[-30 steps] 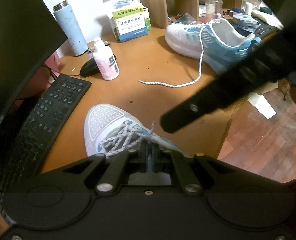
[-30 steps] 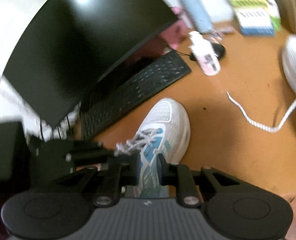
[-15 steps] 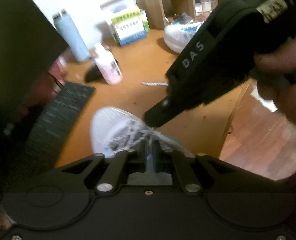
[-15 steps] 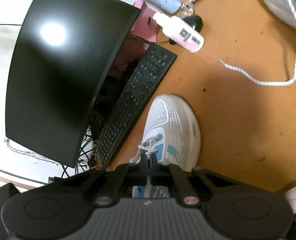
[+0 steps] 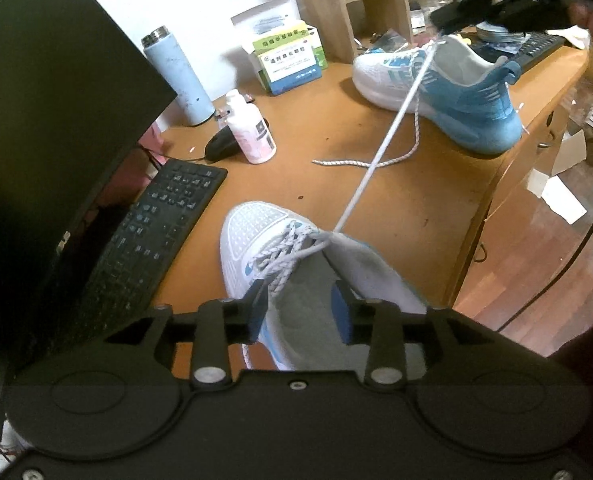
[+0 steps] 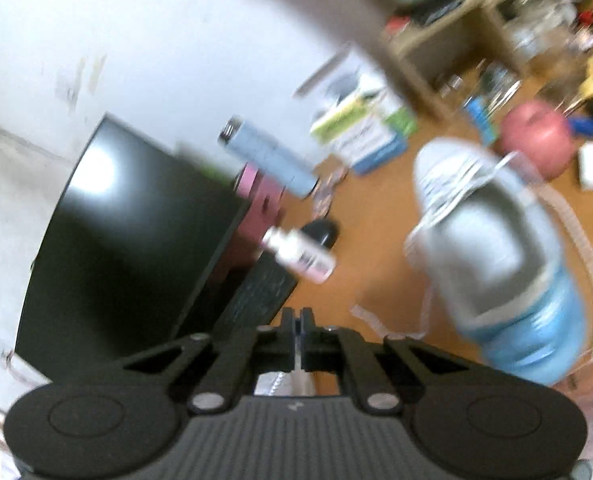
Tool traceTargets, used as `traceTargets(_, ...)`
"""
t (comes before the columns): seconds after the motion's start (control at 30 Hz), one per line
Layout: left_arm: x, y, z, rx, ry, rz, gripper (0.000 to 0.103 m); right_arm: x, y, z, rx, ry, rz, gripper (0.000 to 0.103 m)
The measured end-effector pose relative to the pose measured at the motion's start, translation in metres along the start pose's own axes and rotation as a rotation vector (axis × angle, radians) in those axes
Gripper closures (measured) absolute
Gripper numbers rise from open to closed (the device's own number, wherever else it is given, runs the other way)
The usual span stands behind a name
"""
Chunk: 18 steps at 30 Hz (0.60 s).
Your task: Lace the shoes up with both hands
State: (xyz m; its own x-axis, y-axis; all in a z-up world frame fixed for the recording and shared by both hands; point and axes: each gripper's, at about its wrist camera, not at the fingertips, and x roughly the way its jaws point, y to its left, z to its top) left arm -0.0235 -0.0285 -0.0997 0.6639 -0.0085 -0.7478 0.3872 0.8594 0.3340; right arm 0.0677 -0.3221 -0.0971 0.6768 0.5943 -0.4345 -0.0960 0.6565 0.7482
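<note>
Two tongs shared the job: the left tongs (image 5: 298, 310) had just been parting, jaws half open with nothing pinched, astride the near shoe (image 5: 296, 264) at six o'clock on the worktop (image 5: 396, 208). The right tongs (image 5: 444, 20), up at one o'clock, were clamped on the lace (image 5: 380, 148), drawn taut from the top eyelets. Judged as the tightening pull; next, the left likely needed the slack end. White mesh, blue-trimmed, the shoe looked mostly laced; its mate (image 5: 448, 92) sat beyond.
</note>
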Motion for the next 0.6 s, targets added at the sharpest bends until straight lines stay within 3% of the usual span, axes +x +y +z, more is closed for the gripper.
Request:
traceTargets(0.47,0.005,-0.003,-0.001,0.007,0.023,0.028,0.058,-0.082,-0.046,0.04,0.055,-0.266,-0.134,0.101)
traceTargets(0.6,0.007,0.003,-0.005,-0.015,0.041,0.034,0.058,-0.093,-0.05,0.046,0.058,-0.288,-0.147,0.101)
